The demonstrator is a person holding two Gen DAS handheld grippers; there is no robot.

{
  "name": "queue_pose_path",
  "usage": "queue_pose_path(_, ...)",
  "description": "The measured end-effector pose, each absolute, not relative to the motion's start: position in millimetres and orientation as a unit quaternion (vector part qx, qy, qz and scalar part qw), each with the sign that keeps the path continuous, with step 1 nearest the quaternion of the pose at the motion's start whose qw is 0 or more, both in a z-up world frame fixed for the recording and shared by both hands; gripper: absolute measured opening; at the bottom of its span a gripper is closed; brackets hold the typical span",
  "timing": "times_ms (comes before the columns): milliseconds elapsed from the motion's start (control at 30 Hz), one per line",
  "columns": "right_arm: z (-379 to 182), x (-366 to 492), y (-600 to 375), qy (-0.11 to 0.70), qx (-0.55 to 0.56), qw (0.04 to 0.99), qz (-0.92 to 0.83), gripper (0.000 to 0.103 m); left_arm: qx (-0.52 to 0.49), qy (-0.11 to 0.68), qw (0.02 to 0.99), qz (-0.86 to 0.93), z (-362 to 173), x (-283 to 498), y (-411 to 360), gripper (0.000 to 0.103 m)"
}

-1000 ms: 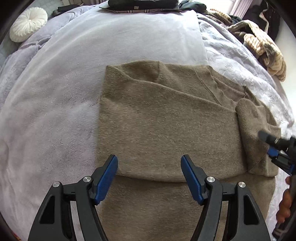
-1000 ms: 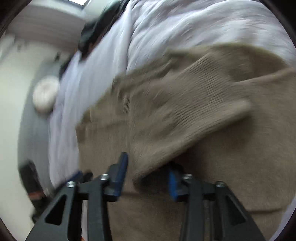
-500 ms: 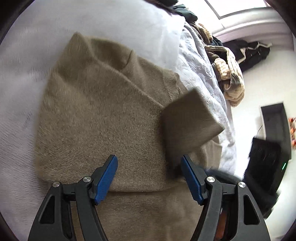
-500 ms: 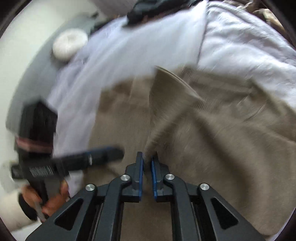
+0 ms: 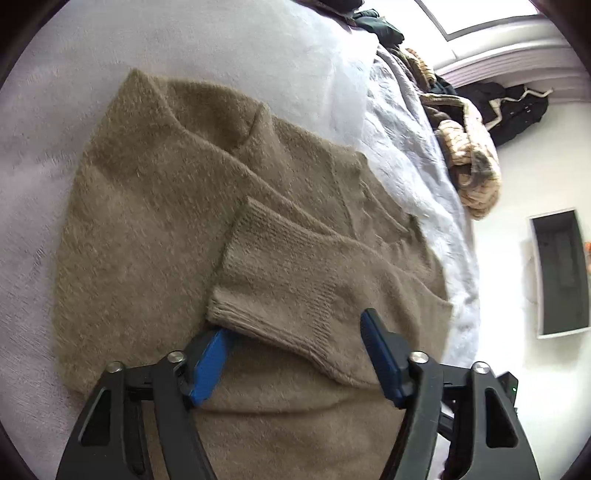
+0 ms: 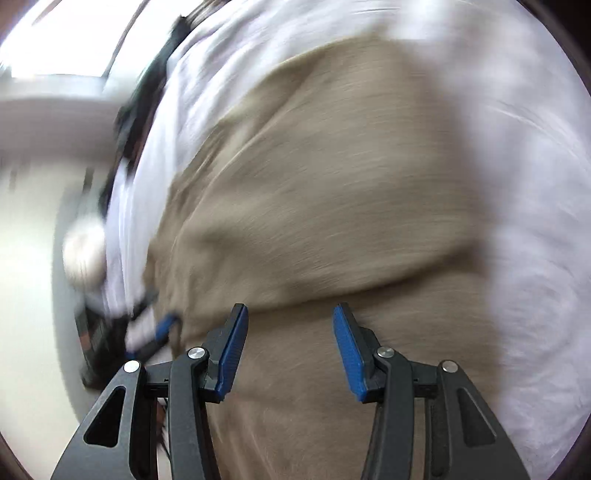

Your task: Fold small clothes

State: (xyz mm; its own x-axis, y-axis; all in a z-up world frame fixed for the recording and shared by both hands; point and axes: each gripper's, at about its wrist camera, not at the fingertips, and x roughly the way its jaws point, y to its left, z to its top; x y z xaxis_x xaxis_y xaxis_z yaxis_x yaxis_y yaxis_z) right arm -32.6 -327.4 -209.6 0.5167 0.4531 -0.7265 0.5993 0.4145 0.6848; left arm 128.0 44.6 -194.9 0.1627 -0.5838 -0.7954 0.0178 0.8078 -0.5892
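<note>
Pale lilac bedspread (image 5: 258,48), white wall (image 5: 524,184), bright window (image 5: 480,14) above.

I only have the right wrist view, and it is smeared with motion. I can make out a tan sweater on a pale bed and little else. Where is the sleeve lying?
Observer: In the left wrist view the sleeve lies folded across the body of the sweater, with its ribbed end nearest the camera.
Reviewer: Is the left claw on it?
Observer: The left claw straddles the cuff with its jaws closing. One pad is tucked at the cuff's edge and the other stands clear of the cloth.
Reviewer: Anything else on the bed?
Observer: A heap of striped clothes sits along the edge of the bed.
</note>
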Motion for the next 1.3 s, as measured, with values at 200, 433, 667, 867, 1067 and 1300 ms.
queue_pose_path(200, -209, -36, -359, 0.396, 0.596, 0.692, -0.094, 0.006, -0.194, 0.597, 0.750, -0.209, -175, 124, 38, 0.008)
queue_pose_path(433, -211, -32, -374, 0.503, 0.470, 0.723, -0.063, 0.009, -0.152, 0.606, 0.752, -0.212, -182, 101, 21, 0.008)
queue_pose_path(667, -186, -63, -383, 0.494, 0.443, 0.747, -0.040, 0.053, -0.163, 0.609, 0.749, -0.205, -189, 95, 30, 0.008)
queue_pose_path(867, -212, -21, -422, 0.471, 0.501, 0.724, -0.062, 0.056, -0.147, 0.609, 0.754, -0.199, -186, 94, 24, 0.008)
queue_pose_path(1067, -198, 5, -405, 0.515, 0.419, 0.747, -0.042, 0.008, -0.135, 0.598, 0.765, -0.198, -174, 90, 23, 0.008)
queue_pose_path(1300, -210, -1, -412, 0.550, 0.363, 0.748, -0.078, 0.009, -0.119, 0.605, 0.768, -0.174, -188, 89, 29, 0.008)
